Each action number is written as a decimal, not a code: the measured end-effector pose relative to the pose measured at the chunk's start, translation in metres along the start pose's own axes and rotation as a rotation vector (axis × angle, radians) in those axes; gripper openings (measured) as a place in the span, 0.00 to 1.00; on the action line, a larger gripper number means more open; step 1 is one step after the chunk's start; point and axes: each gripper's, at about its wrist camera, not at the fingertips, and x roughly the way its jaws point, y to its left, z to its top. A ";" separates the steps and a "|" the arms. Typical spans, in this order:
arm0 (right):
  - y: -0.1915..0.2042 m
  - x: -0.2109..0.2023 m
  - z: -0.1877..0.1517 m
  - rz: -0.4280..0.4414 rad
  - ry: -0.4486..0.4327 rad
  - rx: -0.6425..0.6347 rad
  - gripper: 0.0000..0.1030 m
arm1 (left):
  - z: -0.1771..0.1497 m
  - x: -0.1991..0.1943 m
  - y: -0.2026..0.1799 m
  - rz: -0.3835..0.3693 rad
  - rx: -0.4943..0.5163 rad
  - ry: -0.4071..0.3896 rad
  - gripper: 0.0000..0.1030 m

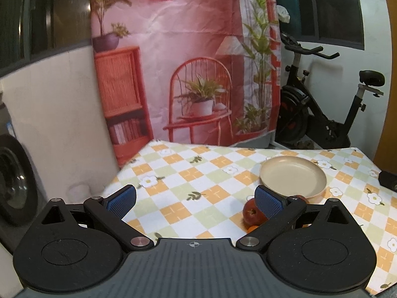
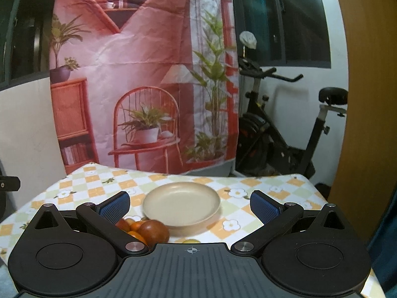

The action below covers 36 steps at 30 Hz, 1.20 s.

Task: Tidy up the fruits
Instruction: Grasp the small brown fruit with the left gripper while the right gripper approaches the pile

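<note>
Both the left gripper and the right gripper hang spread wide with nothing between their blue pads, above a table under a checked floral tablecloth. A beige plate sits bare toward the cloth's far edge, with open cloth to its left. The fruits lie just nearer than the plate's rim: a red apple touching small oranges, with a yellowish fruit peeking beside them.

the left gripper's finger hides part of the red apple, and the right gripper's body covers most of a yellow fruit.
</note>
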 end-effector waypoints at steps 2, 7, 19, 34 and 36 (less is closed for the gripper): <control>-0.002 0.010 -0.006 0.045 -0.020 0.024 1.00 | -0.002 0.009 0.000 -0.031 -0.002 -0.003 0.96; -0.003 0.034 -0.019 0.091 -0.035 0.046 1.00 | -0.011 0.028 -0.006 -0.070 0.002 -0.036 0.95; 0.027 0.066 -0.055 0.135 0.055 -0.064 1.00 | -0.033 0.060 -0.014 -0.097 -0.032 -0.033 0.90; -0.015 0.083 -0.100 0.123 0.085 -0.084 0.99 | -0.058 0.073 -0.021 -0.073 0.045 0.059 0.90; -0.014 0.084 -0.100 0.147 0.059 -0.117 0.99 | -0.062 0.076 -0.020 -0.072 0.045 0.077 0.88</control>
